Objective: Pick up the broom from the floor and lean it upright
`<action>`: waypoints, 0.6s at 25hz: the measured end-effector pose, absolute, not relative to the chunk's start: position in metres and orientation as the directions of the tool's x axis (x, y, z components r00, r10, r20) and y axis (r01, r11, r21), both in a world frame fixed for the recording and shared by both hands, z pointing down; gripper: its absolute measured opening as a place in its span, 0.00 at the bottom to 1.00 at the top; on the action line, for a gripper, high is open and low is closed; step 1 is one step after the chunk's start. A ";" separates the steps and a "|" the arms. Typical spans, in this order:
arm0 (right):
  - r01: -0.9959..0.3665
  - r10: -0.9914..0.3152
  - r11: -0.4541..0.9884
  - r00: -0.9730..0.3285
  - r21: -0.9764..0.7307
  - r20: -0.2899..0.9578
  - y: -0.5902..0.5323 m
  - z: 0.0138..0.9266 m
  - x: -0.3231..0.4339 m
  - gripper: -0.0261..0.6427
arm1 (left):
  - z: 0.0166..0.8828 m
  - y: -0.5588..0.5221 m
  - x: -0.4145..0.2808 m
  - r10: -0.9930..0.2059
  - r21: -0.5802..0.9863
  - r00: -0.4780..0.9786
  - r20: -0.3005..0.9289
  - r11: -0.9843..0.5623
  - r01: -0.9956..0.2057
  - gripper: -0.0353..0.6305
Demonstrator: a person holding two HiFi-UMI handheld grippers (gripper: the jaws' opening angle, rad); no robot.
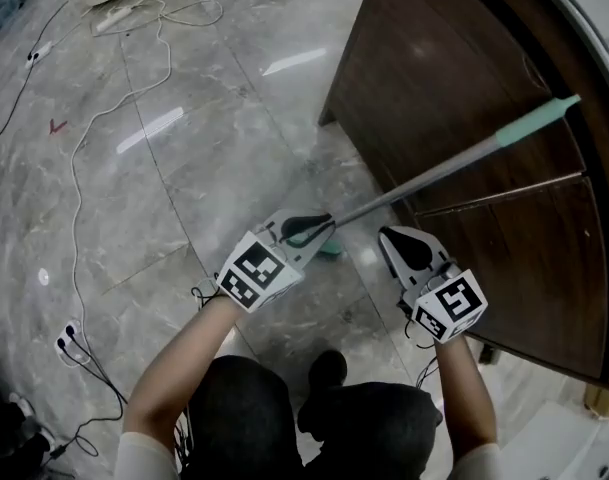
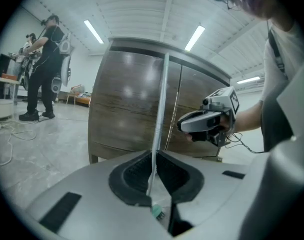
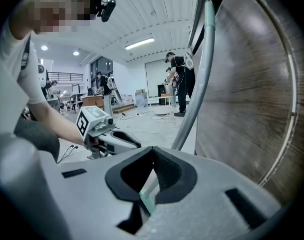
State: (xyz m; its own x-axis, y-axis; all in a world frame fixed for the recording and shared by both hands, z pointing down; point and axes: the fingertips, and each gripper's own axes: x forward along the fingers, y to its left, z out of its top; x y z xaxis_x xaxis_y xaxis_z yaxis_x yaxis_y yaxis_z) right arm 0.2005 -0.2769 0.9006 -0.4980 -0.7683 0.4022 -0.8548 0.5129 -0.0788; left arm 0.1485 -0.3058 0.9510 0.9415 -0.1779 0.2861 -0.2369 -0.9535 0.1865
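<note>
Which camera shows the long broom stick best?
The head view. Most of the broom stick shows there, from the left gripper shut on it up to the green end by the cabinet. The left gripper view shows only grey stick rising from its jaws. The right gripper view shows the upper stick and green end, curved.

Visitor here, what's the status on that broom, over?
Left hand-held gripper shut on the broom handle. Right hand-held gripper shut, empty. Handle tilted toward the wooden cabinet. Floor cables off to the side.
</note>
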 end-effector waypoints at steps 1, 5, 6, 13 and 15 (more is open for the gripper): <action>-0.855 -0.765 0.511 -0.498 -0.085 0.407 -0.277 0.900 0.199 0.04 | 0.950 -0.303 0.143 -0.186 0.190 0.938 0.292 -0.950 -0.248 0.09; -0.849 -0.744 0.515 -0.511 -0.119 0.431 -0.271 0.877 0.188 0.04 | 0.930 -0.285 0.123 -0.180 0.205 0.918 0.353 -0.943 -0.263 0.08; -0.846 -0.735 0.518 -0.516 -0.126 0.439 -0.268 0.866 0.185 0.04 | 0.918 -0.282 0.119 -0.184 0.207 0.913 0.364 -0.940 -0.272 0.08; -0.851 -0.696 0.485 -0.515 -0.201 0.501 -0.241 0.768 0.179 0.04 | 0.801 -0.262 0.078 -0.267 0.246 0.876 0.402 -0.890 -0.384 0.07; -0.851 -0.688 0.487 -0.514 -0.199 0.513 -0.233 0.732 0.173 0.04 | 0.763 -0.255 0.066 -0.271 0.283 0.875 0.402 -0.872 -0.400 0.06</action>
